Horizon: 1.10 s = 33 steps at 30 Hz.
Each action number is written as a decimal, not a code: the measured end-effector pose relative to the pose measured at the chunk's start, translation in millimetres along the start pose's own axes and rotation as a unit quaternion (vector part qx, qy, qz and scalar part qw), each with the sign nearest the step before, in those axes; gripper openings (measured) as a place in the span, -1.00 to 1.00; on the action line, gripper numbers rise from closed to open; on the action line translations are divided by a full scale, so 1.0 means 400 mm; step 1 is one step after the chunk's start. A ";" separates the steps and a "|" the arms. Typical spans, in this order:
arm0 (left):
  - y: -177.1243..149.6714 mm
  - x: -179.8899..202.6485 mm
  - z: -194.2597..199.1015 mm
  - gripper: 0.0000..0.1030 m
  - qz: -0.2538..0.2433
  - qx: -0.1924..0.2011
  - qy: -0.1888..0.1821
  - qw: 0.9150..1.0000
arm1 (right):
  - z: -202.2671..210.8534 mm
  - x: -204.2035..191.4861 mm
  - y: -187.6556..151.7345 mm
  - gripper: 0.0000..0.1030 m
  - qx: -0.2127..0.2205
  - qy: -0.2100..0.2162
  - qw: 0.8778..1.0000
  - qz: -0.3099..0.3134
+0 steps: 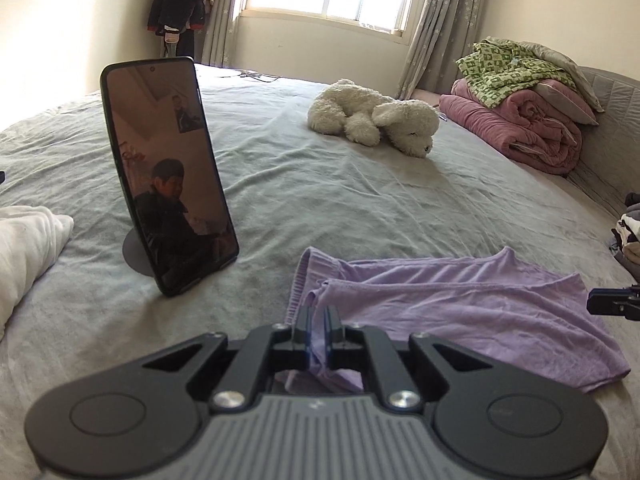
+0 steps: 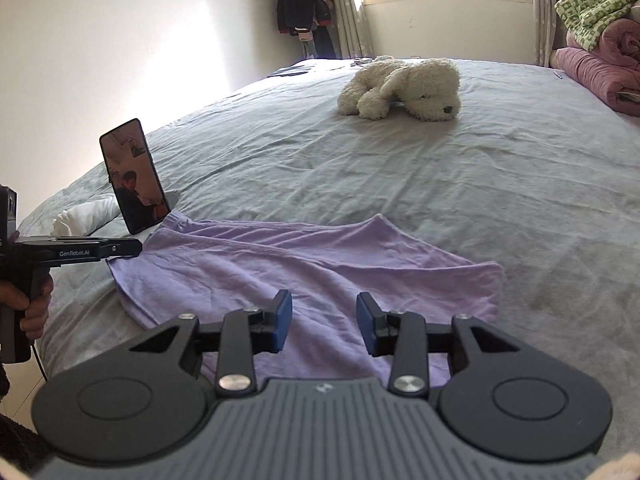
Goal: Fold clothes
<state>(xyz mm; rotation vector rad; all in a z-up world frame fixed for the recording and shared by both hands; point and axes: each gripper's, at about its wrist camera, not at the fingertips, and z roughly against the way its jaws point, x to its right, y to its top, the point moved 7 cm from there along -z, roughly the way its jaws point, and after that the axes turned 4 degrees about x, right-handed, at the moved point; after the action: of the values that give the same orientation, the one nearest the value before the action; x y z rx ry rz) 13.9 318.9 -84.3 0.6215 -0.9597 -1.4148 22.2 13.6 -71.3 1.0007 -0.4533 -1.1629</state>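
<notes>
Spread across a wrinkled grey bedsheet, a soft lilac knit garment is seen lying partly folded beside a propped black phone. Its left edge is pinched by the left gripper, while the right gripper is held apart and empty above the near hem. Being light and limp, the cloth is best taken at a corner or hem.
</notes>
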 end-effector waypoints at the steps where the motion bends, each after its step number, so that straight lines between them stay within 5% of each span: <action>1: 0.005 0.017 0.003 -0.89 -0.001 0.005 -0.008 1.000 | 0.003 0.020 0.005 -0.18 0.003 -0.011 1.000 0.000; 8: 0.007 0.155 -0.024 -0.88 -0.050 0.019 -0.061 0.997 | -0.012 0.135 -0.008 -0.18 0.008 -0.070 0.997 -0.007; 21: -0.004 0.119 -0.108 -0.88 -0.044 0.008 -0.013 0.999 | -0.077 0.222 -0.030 -0.20 0.013 -0.065 0.997 -0.049; 22: -0.005 0.113 -0.112 -0.88 -0.043 0.007 -0.009 0.999 | -0.077 0.223 -0.030 -0.39 0.016 -0.062 0.997 -0.050; 23: -0.006 0.107 -0.116 -0.88 -0.042 0.005 -0.005 0.999 | -0.077 0.224 -0.030 -0.80 0.019 -0.059 0.997 -0.050; 33: -0.023 0.074 -0.133 -0.87 -0.034 0.000 0.004 0.999 | -0.084 0.249 -0.034 -0.87 0.026 -0.079 0.996 -0.041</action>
<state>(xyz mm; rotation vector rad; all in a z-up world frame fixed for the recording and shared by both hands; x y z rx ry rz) 50.8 279.3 -113.9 0.6642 -0.9411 -1.4712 77.2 -63.8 -118.2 0.9831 -0.5748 -1.3163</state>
